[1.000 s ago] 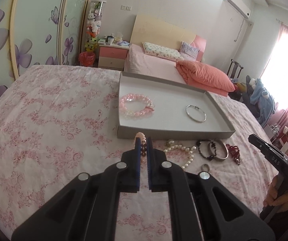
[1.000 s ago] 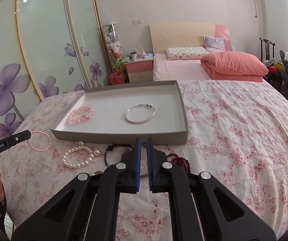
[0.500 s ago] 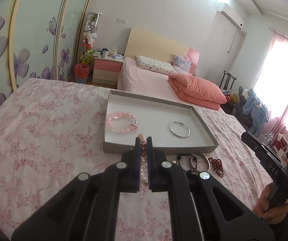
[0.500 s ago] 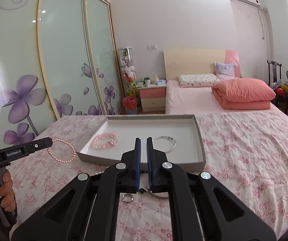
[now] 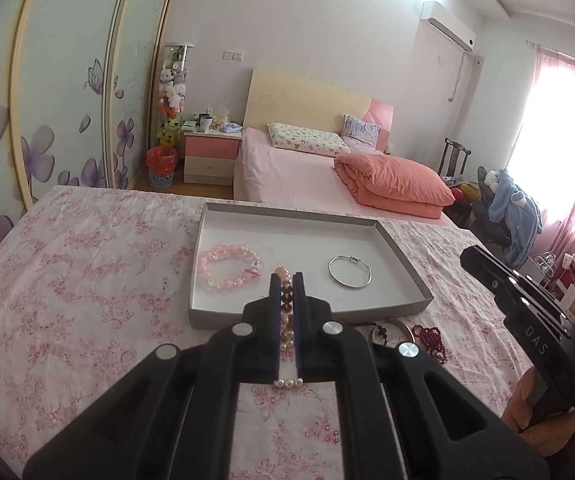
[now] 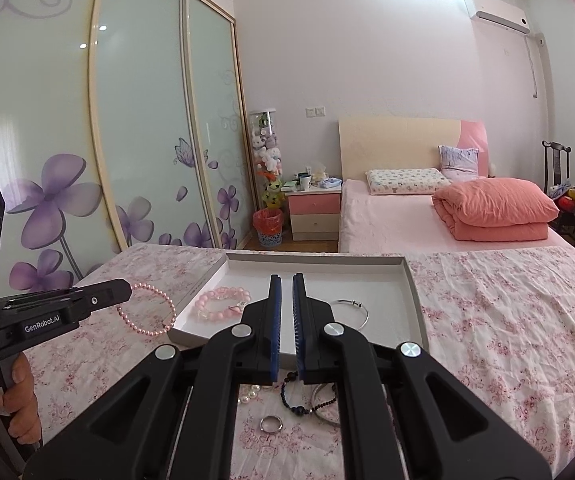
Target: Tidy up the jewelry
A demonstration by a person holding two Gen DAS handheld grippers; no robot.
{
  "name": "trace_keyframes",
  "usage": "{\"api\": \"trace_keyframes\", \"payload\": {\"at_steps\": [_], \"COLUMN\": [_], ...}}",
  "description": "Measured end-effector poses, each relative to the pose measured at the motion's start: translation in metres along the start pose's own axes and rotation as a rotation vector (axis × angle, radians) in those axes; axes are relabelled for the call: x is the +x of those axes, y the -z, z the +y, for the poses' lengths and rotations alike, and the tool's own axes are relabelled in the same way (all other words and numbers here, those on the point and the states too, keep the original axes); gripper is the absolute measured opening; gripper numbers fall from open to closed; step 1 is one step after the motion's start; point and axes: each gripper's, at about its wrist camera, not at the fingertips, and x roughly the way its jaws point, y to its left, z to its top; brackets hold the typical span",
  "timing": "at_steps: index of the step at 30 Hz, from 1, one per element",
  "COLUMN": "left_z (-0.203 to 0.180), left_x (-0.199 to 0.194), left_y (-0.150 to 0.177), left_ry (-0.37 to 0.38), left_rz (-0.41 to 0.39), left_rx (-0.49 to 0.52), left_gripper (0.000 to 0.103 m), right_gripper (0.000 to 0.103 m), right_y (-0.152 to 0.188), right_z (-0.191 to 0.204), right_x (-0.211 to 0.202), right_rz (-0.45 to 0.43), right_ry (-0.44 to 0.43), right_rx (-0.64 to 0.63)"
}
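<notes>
Left hand-held gripper [image 5: 286,280]: closed on a pink pearl bracelet [image 6: 147,310], beads pinched between the blue pads. Seen from the right wrist view as a loop hanging off the left tip [image 6: 121,292], raised above the floral cloth [image 5: 67,280] and just left of the tray's near-left corner. In the left wrist view, beads visible in the slot between the fingers, a few showing at the base of the pads.

Right hand-held gripper [image 6: 286,280]: jaws nearly together with a narrow gap, nothing between the pads. Held above the loose pieces, pointing toward the tray.

Shallow grey tray [image 5: 403,256] ahead of both, lying on the floral cloth. Inside, on its left side, a chunky pale pink bead bracelet [image 5: 227,266]; to its right, well apart, a thin silver bangle [image 5: 349,272].

In front of the tray's near wall, on the cloth: a dark bead bracelet [image 6: 299,396], a silver ring [image 6: 271,424], part of a white pearl string [image 6: 249,394] under the right fingers, and a dark red bead piece [image 5: 429,336].

Beyond, a bed with a folded coral quilt [image 6: 495,212], and a pink nightstand [image 6: 315,216].
</notes>
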Motion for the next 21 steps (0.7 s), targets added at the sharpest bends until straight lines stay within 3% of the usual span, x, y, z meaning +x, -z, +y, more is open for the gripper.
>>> {"api": "trace_keyframes", "payload": {"at_steps": [12,21], "left_z": [-0.003,-0.003], "left_x": [0.03,0.062], "left_y": [-0.027,-0.044], "left_ry": [-0.03,-0.028], "left_rz": [-0.004,0.001], "left_rx": [0.034,0.032], "left_gripper": [0.007,0.007], "right_gripper": [0.007,0.007], "right_y": [-0.023,-0.028], "right_z": [-0.006,-0.028], "right_x": [0.021,0.061], "right_rz": [-0.049,0.0], "right_ry": [0.008,-0.022], "right_rx": [-0.008,0.069]}}
